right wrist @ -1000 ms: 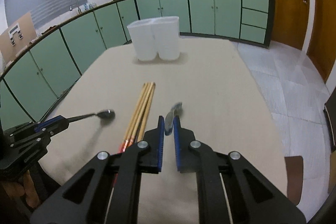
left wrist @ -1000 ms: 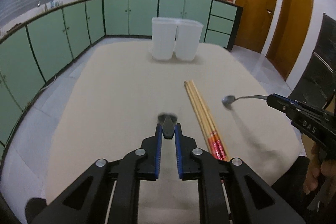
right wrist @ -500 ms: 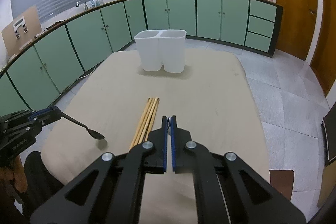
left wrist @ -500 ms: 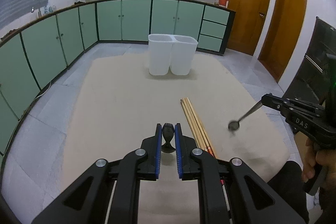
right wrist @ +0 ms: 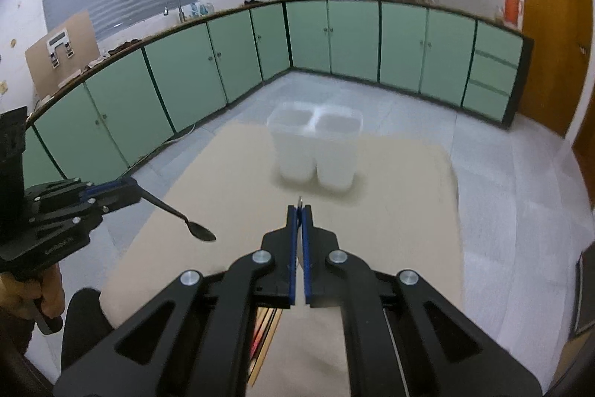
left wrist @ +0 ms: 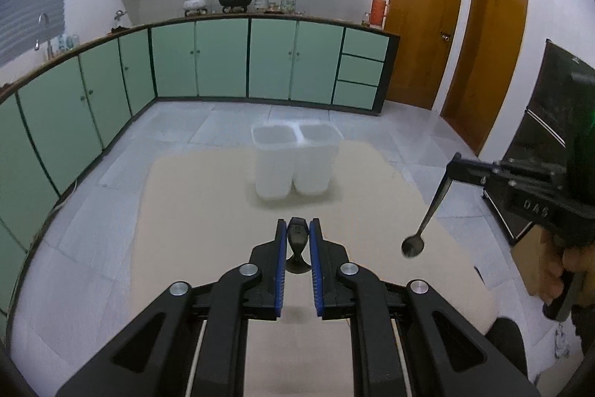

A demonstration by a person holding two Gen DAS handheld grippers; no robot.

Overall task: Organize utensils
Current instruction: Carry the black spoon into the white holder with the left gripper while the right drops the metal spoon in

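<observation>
spoons: one in each of my claws, both held in the air above the desk [left wrist: 208, 203].
left claw [left wrist: 297, 240]: clamped on a dark spoon [right wrist: 199, 229]; seen from my right side its handle runs out from the fingertips and the bowl hangs low and forward.
right claw [right wrist: 299, 214]: pressed together on the thin handle of a metal spoon [left wrist: 427, 214]; from my left side the spoon points steeply down, bowl lowest, over the right part of the desk.
chopsticks [right wrist: 266, 326]: a wooden bundle lying on the desk right under my right claw, mostly hidden by it.
container [left wrist: 297, 159]: white, two compartments side by side, standing upright near the far edge of the desk, ahead of both claws and well apart from them.
cabinets [left wrist: 219, 58]: green, along the far wall.
</observation>
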